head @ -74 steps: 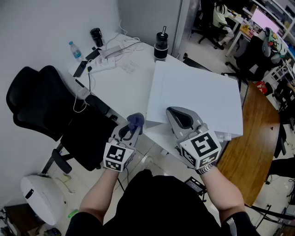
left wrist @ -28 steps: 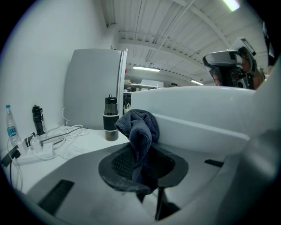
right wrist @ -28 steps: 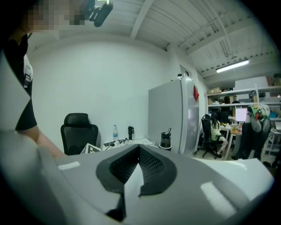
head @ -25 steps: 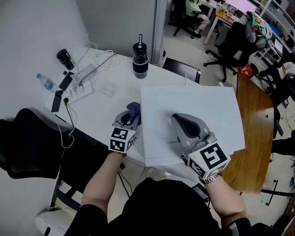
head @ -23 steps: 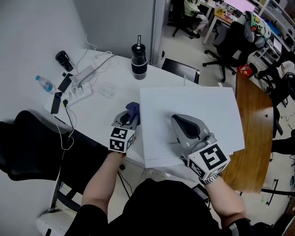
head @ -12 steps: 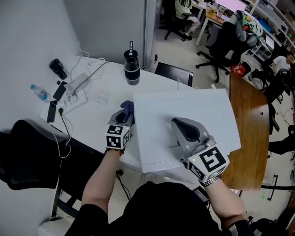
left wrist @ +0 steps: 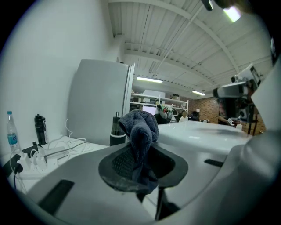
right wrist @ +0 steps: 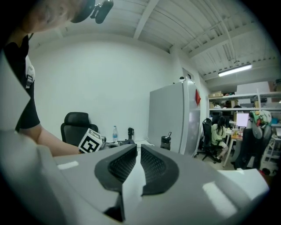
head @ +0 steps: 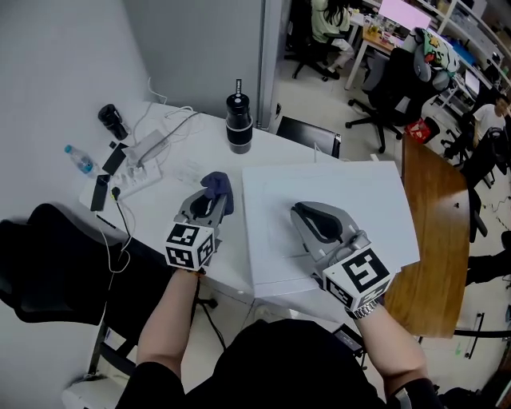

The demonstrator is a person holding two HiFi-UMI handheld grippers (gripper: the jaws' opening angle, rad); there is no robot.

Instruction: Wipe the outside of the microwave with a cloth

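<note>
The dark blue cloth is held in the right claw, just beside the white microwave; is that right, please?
Not quite: the dark blue cloth is held in the left claw, as the left gripper view shows, just beside the white microwave.

The room is evenly bright, lit from overhead; in the left gripper view a ceiling lamp [left wrist: 232, 13] burns out to white at the top right; in the right gripper view a fluorescent tube [right wrist: 235, 69] glows under the ceiling; the head view is sharp, with soft, short shadows on the white microwave [head: 351, 188] and no hard glare, its edges bending slightly; both gripper views are fisheye, walls and beams bowing, corners black with vignette; their near foreground is soft, the far room clearer; the cloth [left wrist: 140, 127] reads dark, its folds barely lit.
</note>
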